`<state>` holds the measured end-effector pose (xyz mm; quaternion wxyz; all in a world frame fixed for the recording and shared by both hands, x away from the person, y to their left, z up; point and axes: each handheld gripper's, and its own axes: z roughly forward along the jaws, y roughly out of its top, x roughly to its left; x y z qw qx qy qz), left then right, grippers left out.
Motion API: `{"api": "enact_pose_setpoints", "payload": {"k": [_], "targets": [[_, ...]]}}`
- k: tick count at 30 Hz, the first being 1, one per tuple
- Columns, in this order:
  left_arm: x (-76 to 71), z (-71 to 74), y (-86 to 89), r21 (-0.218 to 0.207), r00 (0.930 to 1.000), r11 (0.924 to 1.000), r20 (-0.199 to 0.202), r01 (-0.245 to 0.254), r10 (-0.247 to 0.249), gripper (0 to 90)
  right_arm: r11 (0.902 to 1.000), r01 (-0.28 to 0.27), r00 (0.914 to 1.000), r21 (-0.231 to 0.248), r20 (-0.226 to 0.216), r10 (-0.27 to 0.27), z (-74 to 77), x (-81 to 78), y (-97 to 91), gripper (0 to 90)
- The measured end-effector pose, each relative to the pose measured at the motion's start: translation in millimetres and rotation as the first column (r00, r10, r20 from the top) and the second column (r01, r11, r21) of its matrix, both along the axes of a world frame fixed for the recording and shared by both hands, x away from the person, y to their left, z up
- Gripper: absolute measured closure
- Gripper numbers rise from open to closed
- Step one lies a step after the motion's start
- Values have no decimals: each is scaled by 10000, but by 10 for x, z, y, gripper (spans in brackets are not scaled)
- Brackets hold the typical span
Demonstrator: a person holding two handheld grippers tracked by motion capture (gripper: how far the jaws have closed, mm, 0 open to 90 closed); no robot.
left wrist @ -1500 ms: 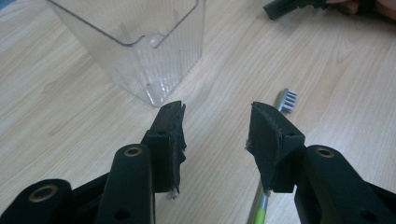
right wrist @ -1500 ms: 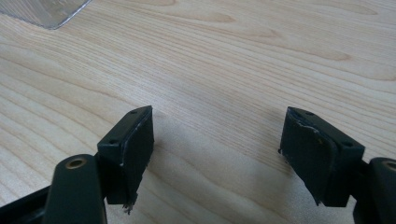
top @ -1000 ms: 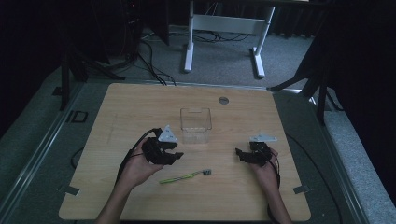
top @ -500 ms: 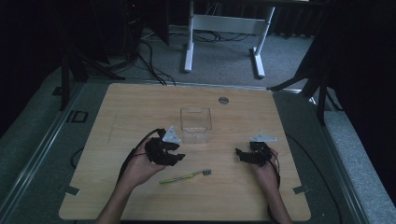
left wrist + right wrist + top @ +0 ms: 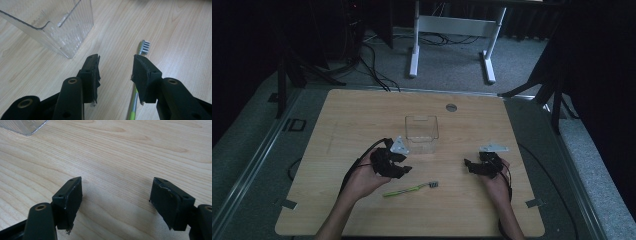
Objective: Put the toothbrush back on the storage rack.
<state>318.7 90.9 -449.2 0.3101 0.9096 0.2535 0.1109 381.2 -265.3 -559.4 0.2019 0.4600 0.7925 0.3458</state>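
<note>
Left gripper (image 5: 115, 65) gapes beside toothbrush (image 5: 140, 75), clear box (image 5: 53, 27) nearby; right gripper (image 5: 116, 195) gapes over bare table (image 5: 130, 150).

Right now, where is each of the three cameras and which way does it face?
High view: above the person's side, looking forward and down on the table; both forearms, left gripper, right gripper.
Left gripper view: rides that gripper, looking past open jaws at the toothbrush and clear box.
Right gripper view: rides that gripper, open jaws over bare wood.
Shared: high and left views both show toothbrush and box.
</note>
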Motion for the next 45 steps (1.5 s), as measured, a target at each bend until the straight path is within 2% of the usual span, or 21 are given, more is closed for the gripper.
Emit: {"api": "enact_pose_setpoints", "payload": {"k": [19, 45], "targets": [[6, -35, -49, 395, 9996, 9990, -208, 217, -209, 565, 10000, 0, 10000, -3, 2, 0, 0, 0, 0, 257], [6, -130, -161, 917, 9957, 9932, -648, 718, -660, 574, 10000, -3, 10000, -3, 1, 3, 0, 0, 0, 257]]}}
